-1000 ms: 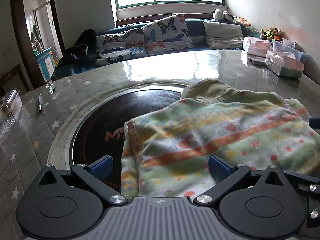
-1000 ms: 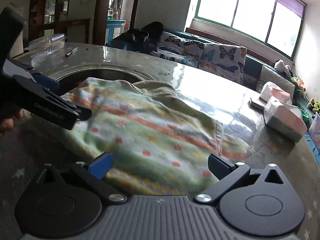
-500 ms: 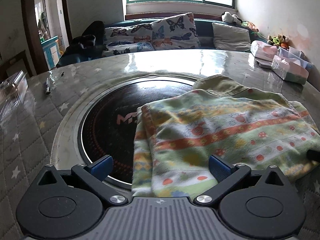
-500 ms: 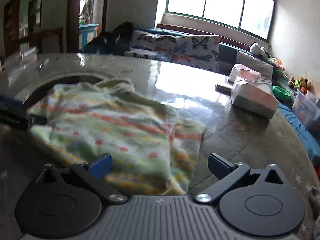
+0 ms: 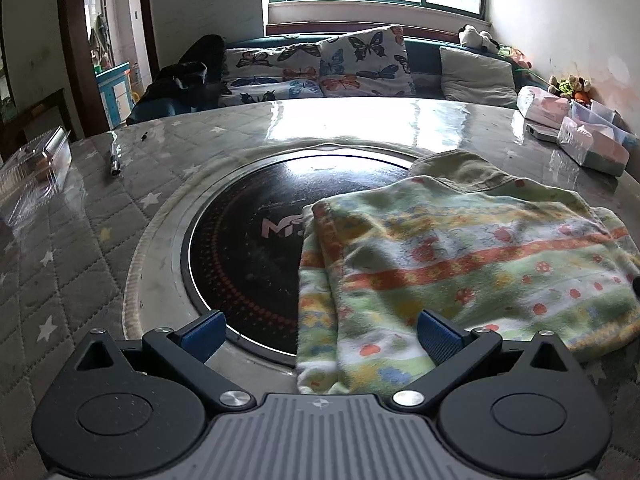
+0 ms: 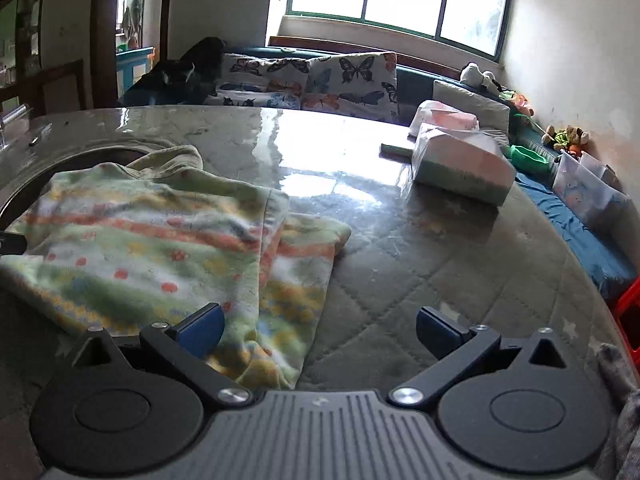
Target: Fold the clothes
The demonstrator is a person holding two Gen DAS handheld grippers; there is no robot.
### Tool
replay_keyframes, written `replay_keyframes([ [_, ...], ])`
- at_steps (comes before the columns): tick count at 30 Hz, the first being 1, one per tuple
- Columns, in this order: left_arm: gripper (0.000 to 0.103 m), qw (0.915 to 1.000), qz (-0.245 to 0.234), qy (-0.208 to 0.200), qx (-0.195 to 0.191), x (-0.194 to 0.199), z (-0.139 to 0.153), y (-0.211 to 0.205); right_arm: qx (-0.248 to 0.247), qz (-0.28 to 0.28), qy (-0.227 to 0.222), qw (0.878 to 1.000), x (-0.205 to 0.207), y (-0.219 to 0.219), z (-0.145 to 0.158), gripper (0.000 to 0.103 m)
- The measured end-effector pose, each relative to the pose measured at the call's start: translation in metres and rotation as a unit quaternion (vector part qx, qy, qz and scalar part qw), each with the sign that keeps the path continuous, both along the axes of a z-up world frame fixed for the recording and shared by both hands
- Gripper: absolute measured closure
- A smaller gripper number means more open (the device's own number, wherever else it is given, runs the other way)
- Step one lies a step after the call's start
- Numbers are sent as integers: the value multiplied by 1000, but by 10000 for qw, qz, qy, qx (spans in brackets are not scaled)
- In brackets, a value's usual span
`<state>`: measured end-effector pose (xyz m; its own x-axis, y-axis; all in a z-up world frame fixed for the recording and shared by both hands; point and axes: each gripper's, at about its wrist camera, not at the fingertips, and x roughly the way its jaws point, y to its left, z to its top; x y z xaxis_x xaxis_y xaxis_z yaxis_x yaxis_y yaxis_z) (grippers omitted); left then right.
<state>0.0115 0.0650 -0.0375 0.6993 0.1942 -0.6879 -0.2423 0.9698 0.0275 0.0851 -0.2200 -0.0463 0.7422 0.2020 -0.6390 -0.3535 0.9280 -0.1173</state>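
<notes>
A folded green garment with orange stripes and red dots [image 5: 460, 268] lies on the round table, partly over the dark glass hotplate [image 5: 248, 240]. It also shows in the right wrist view [image 6: 160, 240]. My left gripper [image 5: 320, 334] is open and empty, above the garment's near left corner. My right gripper [image 6: 320, 328] is open and empty, above the garment's near right edge. A dark tip of the left gripper shows at the left edge of the right wrist view [image 6: 10, 242].
The quilted table cover [image 6: 440, 300] surrounds the garment. Tissue boxes [image 6: 460, 164] stand at the far right. A pen [image 5: 115, 158] and a clear plastic box [image 5: 36, 168] lie far left. A sofa with butterfly cushions [image 5: 320, 64] is behind the table.
Both grippers have drawn back from the garment and apart. The left view now shows more of the hotplate, the right view more of the bare cover. The garment lies still.
</notes>
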Motion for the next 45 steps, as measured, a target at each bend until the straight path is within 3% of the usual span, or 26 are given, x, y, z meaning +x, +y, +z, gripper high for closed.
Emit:
replay_keyframes([
  [10,0,9998,183,12,-79,-12,2,13,9,13,38,10000,1,5,3,0],
  [17,0,9996,232,-32,-153,-21,6,18,84,231,-236,9994,4,22,19,0],
  [29,0,9993,264,-21,-251,-23,8,20,-226,162,-204,9994,80,63,10,0],
  [34,0,9989,286,-16,-377,-24,9,24,-285,9,-82,9996,94,58,0,0],
  [38,0,9985,396,-17,-376,-28,11,28,-223,-46,-243,9994,84,51,6,0],
  [45,0,9984,383,-26,-403,-32,8,30,-78,-289,-8,9996,92,42,-1,0],
])
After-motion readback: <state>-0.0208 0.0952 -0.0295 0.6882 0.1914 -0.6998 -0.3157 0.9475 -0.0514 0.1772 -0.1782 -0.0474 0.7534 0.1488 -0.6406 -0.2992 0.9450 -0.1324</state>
